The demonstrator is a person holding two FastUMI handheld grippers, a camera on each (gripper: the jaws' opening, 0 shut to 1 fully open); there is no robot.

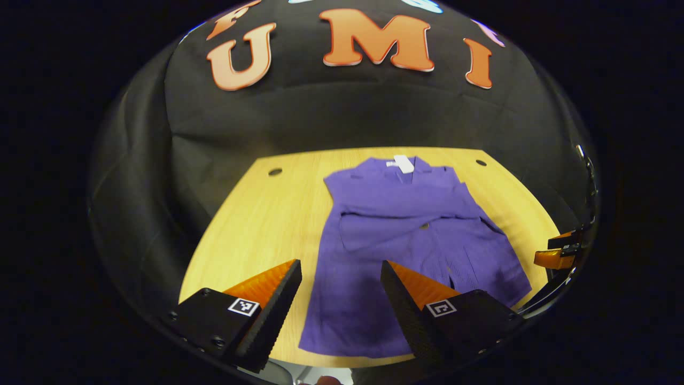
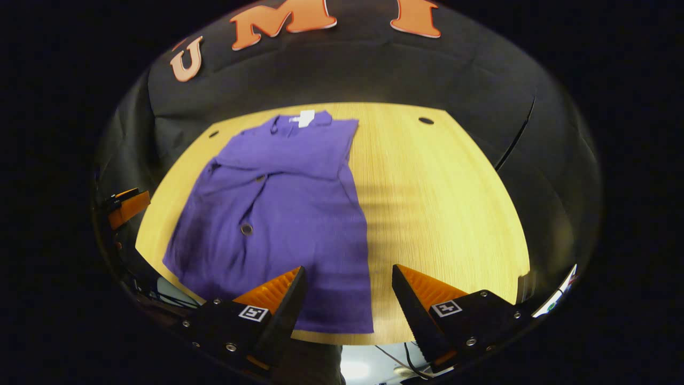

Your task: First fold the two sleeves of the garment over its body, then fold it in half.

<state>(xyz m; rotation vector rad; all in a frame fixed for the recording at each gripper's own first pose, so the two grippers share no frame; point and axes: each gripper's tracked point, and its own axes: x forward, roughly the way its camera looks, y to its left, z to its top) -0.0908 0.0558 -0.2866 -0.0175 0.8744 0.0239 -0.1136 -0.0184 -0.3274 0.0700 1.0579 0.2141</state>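
— Sleeves lie folded over the purple garment, flat on the wooden table ahead of both tools.
— Left gripper and right gripper hover gaping wide, holding nothing.

Left claw, lower middle of the left gripper view: two wedge-shaped fingers with ribbed inner faces, mounted on black blocks, each block bearing a small square black-and-white marker and round screw heads. Right claw, lower middle of the right gripper view: same wedge fingers, same markers, screws along the black mounts.
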